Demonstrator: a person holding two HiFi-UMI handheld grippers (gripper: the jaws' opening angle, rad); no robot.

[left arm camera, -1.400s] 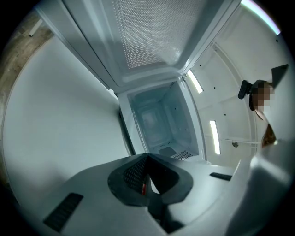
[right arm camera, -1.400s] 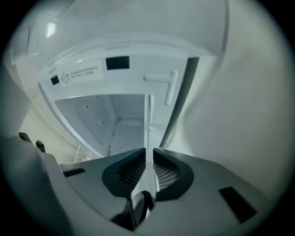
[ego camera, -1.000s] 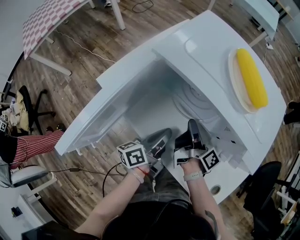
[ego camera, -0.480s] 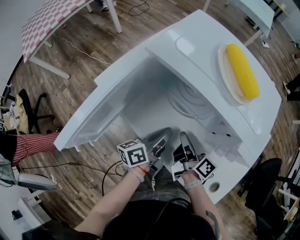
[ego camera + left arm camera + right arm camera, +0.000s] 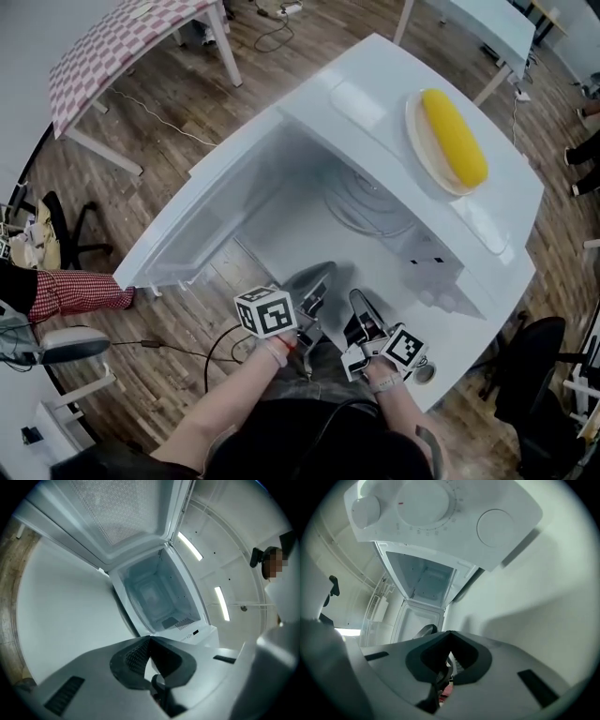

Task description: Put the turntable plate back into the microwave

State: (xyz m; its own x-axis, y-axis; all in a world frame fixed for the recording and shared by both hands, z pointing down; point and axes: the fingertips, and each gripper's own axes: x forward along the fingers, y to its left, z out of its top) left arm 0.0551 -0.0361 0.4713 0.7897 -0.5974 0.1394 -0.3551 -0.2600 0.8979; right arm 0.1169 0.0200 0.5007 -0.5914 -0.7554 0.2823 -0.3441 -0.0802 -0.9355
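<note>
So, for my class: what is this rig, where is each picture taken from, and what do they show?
No robot: a person holds tongs in each hand, each with a marker cube. The head view comes from a camera on the person's head, looking down; the two gripper views come from cameras riding on the tongs. A white microwave stands on a white table, door open, the glass turntable plate lying inside. On top sits a plate with a corn cob. The left tongs and right tongs are shut, holding nothing.
</note>
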